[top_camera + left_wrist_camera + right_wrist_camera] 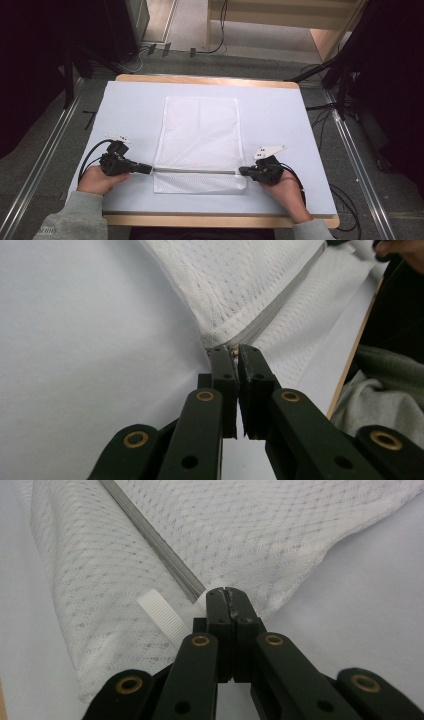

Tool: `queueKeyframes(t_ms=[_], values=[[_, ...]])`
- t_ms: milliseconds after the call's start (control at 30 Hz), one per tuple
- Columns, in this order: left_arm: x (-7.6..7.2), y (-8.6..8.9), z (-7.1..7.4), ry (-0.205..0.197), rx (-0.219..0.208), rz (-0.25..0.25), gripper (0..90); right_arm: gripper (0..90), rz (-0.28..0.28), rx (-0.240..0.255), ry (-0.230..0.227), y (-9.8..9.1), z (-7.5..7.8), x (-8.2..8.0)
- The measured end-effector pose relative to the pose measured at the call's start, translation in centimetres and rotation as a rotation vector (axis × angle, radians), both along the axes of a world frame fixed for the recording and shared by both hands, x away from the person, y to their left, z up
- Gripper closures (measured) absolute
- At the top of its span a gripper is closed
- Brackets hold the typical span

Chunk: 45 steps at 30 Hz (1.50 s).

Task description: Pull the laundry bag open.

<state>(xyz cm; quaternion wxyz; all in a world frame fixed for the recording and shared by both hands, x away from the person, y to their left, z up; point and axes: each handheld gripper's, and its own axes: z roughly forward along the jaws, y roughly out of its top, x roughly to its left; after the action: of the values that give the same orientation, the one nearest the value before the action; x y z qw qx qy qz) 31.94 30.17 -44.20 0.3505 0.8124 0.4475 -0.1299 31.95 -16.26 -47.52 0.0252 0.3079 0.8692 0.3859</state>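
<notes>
Mesh laundry bag (200, 132) lies flat on the white-covered table (280, 115), and everything else is best placed against its grey zipper (195, 171), which runs straight across the bag near the edge closest to the person. At the zipper's left end sits the left claw (148, 169), its jaws drawn together on a small metallic piece, most likely the zipper pull (233, 352), seen pinched between the tips in the left gripper view. At the zipper's opposite end the right claw (242, 171) is clamped shut on the bag's corner fabric, just where the grey track stops; the right gripper view shows a short white ribbed tab (162, 614) lying on the mesh beside that end of the zipper. The arrangement reads as a brace-and-pull: one claw anchors the far end so the soft mesh cannot bunch or slide along the table, while the other holds the slider so it can run along a taut line. The zipper looks straight and level between the two claws, which suggests the cloth is being kept under light tension. Beyond the zipper the larger part of the bag spreads smooth toward the far side of the table; on the near side only a narrow strip of mesh remains. Whether the teeth are meshed closed along their length is too fine to tell.
</notes>
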Motion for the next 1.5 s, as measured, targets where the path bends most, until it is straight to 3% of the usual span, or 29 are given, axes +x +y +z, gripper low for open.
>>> queueKeyframes(t_ms=[100, 200, 267, 333, 433, 500, 633, 800, 1067, 1200, 1500], values=[[0.1, -0.1, -0.2, -0.007, -0.005, -0.003, 86.7, 89.3, 0.007, -0.008, 0.004, 0.1, 0.1, 0.1], [0.0, -0.2, 0.0, -0.031, -0.027, -0.009, 77.2, 77.4, 0.030, -0.012, 0.021, 0.4, 0.5, 0.1], [0.1, -0.1, 0.1, -0.054, -0.044, -0.001, 71.9, 76.3, 0.045, -0.014, -0.023, 0.5, 1.0, 0.0], [0.0, -0.1, 0.4, -0.098, -0.043, 0.011, 65.7, 70.8, 0.030, 0.012, -0.053, 0.3, 1.4, 0.1], [0.0, 0.1, 0.8, -0.173, -0.042, 0.037, 55.5, 63.9, -0.013, 0.008, -0.043, -0.1, 1.5, 0.3], [0.0, 0.2, 1.0, -0.215, -0.028, 0.052, 50.3, 58.2, -0.028, 0.002, -0.044, -0.4, 1.4, 0.6], [0.1, 0.2, 0.8, -0.268, 0.038, 0.071, 42.0, 47.7, -0.081, 0.025, -0.061, -1.2, 1.5, 1.1], [0.5, 0.8, 0.5, -0.272, 0.073, 0.116, 37.1, 41.5, -0.149, 0.043, -0.076, -2.5, 1.5, 1.7], [1.0, 2.3, 0.3, -0.291, 0.117, 0.197, 35.4, 37.2, -0.281, 0.034, -0.055, -4.5, 1.1, 2.4], [1.1, 2.6, 0.2, -0.297, 0.135, 0.220, 33.7, 36.0, -0.303, 0.038, -0.063, -4.9, 1.1, 2.6], [1.2, 2.7, -0.2, -0.309, 0.175, 0.218, 30.2, 34.6, -0.299, 0.029, -0.057, -4.8, 0.8, 2.7]])
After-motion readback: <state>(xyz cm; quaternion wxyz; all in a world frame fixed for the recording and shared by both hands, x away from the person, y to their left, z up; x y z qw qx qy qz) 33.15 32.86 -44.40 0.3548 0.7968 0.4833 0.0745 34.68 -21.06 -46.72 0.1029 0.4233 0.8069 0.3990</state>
